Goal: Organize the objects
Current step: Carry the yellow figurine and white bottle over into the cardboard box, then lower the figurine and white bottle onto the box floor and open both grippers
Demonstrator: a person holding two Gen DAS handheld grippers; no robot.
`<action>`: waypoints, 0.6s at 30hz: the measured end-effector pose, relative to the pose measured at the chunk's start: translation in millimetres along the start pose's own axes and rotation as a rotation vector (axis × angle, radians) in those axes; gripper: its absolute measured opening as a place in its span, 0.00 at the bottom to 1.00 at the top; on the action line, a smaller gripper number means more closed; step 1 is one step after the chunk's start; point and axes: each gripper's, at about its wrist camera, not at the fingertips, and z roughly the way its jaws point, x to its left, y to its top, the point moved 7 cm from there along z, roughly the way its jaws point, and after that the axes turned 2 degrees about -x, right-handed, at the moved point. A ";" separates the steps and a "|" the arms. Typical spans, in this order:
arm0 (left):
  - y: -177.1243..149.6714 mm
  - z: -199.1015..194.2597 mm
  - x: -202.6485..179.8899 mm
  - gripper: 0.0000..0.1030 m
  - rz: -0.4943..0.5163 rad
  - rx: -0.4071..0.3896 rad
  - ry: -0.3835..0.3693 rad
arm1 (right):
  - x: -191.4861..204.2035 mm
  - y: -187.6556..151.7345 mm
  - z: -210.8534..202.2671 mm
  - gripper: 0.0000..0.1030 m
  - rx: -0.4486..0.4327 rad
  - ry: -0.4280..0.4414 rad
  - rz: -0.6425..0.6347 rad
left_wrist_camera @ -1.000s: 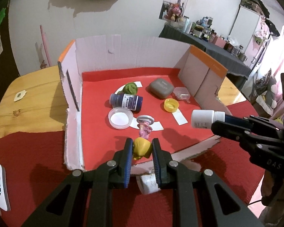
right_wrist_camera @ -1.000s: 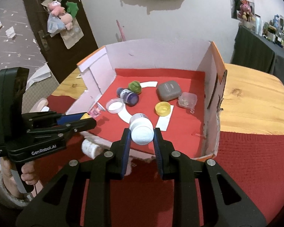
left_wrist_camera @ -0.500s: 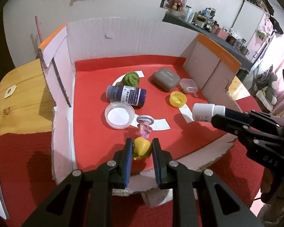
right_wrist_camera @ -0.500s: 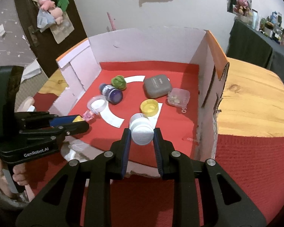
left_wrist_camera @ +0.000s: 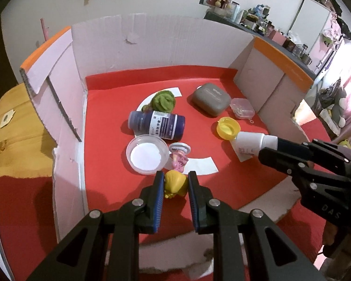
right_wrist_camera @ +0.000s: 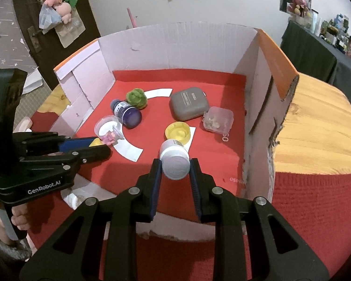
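A wooden table [right_wrist_camera: 316, 126] carries a red cloth [right_wrist_camera: 311, 210] and, on it, a cardboard box [left_wrist_camera: 152, 42] with white walls, orange flap edges and a red floor, its near wall cut low; inside the box, from bigger to smaller: a grey case [left_wrist_camera: 210, 98] toward the back right, a dark blue bottle [left_wrist_camera: 158, 125] lying on its side near the middle, a green fuzzy ball [left_wrist_camera: 163, 100] just behind the bottle and touching it, a clear round lid [left_wrist_camera: 147, 155] in front of the bottle, a small clear container [left_wrist_camera: 242, 107] just beside the grey case, and a yellow cap [left_wrist_camera: 228, 127] open side up in front of that container; white paper strips [left_wrist_camera: 202, 165] lie flat on the red floor

The left gripper [left_wrist_camera: 175, 183] has its fingers clamped on a small toy figure [left_wrist_camera: 175, 180], yellow at the held end and pink beyond, low over the near part of the box floor, the pink end just beside the clear lid; the right gripper [right_wrist_camera: 175, 166] has its fingers clamped on a white bottle [right_wrist_camera: 175, 160], held above the box floor just in front of the yellow cap, its cap end toward the camera; whether either held thing touches the floor I cannot tell

A hand [right_wrist_camera: 17, 220] grips the left gripper's handle at the lower left of the right wrist view
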 end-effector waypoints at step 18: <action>18.0 13.6 13.9 0.20 -0.023 0.002 0.018 | -5.4 9.0 20.6 0.22 0.015 -0.012 0.007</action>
